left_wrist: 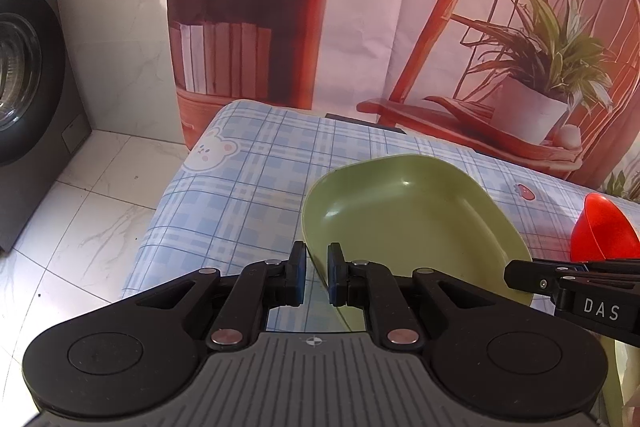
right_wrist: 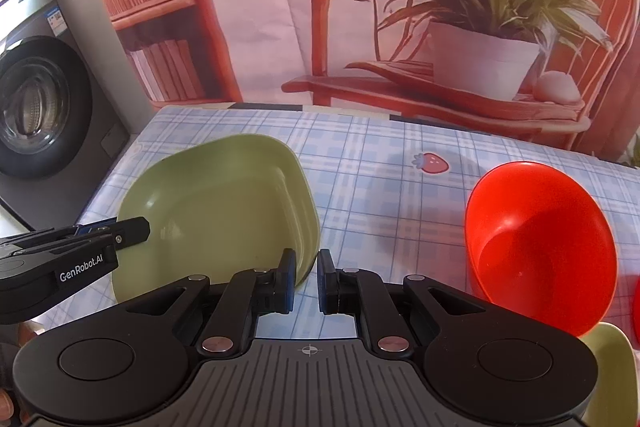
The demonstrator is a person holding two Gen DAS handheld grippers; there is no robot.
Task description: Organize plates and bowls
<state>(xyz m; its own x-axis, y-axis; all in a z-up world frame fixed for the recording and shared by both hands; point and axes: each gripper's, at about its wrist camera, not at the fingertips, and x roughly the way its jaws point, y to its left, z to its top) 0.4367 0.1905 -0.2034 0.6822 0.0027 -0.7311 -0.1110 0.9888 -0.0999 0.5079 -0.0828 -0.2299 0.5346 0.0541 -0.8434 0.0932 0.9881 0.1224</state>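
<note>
Plates and bowls are not yet gathered, as far as I can judge: nothing is stacked on anything, and the pieces I can see lie spread across the desk (right_wrist: 380,147) with its blue checked cloth.

Largest of them is the green plate (left_wrist: 400,211), squarish with rounded corners, on the side of the desk nearest the washing machine. I have both tools on it. The left claw (left_wrist: 317,269) is closed down narrow with the plate's rim running between its pads, so I read that as a firm pinch. The right claw (right_wrist: 307,279) is drawn in just as narrow at the opposite corner, and the rim seems to sit against its inner pad. From the right wrist view the plate looks slightly tipped, though I cannot say whether it has left the cloth.

Next in size is the red bowl (right_wrist: 540,247), upright, empty and well apart from the plate, untouched.

My count: one green plate and one red bowl in full view. At the near right edge I also catch part of a pale green dish (right_wrist: 612,359) and a red sliver (right_wrist: 636,303). Both are cut off too much to name.

Carrying this plate to a stack and sorting the bowls is all left to do.
</note>
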